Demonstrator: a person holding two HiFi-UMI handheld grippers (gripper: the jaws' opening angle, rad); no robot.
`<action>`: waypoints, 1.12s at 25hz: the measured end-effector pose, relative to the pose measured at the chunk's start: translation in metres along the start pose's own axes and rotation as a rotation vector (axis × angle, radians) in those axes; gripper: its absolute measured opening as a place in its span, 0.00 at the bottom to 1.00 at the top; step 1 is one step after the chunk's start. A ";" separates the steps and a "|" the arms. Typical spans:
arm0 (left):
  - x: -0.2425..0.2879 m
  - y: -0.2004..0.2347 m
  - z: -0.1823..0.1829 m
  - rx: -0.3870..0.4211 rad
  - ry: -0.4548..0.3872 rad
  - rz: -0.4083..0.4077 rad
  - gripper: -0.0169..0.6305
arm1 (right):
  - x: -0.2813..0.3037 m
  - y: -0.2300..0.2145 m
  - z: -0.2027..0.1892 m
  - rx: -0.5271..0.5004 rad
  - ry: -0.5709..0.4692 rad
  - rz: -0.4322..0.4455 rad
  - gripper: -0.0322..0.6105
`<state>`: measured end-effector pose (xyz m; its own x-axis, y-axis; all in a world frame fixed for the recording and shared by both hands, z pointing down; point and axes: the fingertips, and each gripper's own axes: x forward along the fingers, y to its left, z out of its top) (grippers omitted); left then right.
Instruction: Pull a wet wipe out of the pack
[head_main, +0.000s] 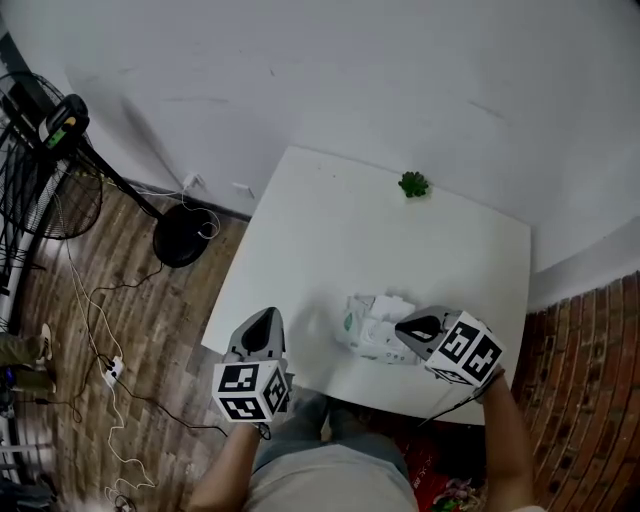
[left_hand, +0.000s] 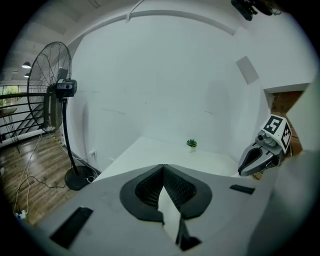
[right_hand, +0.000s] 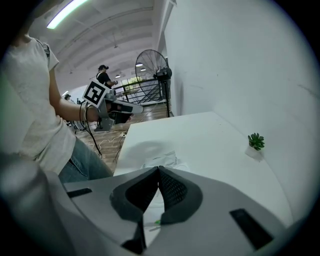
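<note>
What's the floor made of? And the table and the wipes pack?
The floor looks like wood planks: brown grain and board seams. The table is smooth matte white, maybe laminate. The wipes pack looks crinkled, probably soft plastic film.

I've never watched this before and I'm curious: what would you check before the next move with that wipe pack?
1. Pack lying on the table: ok.
2. Right gripper at the pack: ok.
3. Anything pinched between its closed jaws: cannot tell.
4. Left gripper steadying the pack: not ok; shut, empty, off to the side.
5. Little plant out of the way: ok.
</note>
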<state>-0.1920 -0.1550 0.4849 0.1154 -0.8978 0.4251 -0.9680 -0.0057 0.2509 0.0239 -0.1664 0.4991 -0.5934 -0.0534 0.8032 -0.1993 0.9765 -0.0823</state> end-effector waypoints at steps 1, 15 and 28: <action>0.001 -0.001 0.002 0.002 -0.002 -0.005 0.03 | -0.002 -0.001 0.001 0.004 -0.006 -0.008 0.06; 0.021 -0.016 0.033 0.035 -0.046 -0.076 0.03 | -0.028 -0.004 0.022 0.069 -0.108 -0.108 0.06; 0.045 -0.046 0.070 0.079 -0.084 -0.180 0.03 | -0.086 0.000 0.042 0.160 -0.272 -0.276 0.06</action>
<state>-0.1576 -0.2261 0.4322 0.2724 -0.9126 0.3050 -0.9483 -0.2010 0.2456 0.0426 -0.1706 0.4053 -0.6811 -0.3825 0.6243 -0.4854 0.8743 0.0062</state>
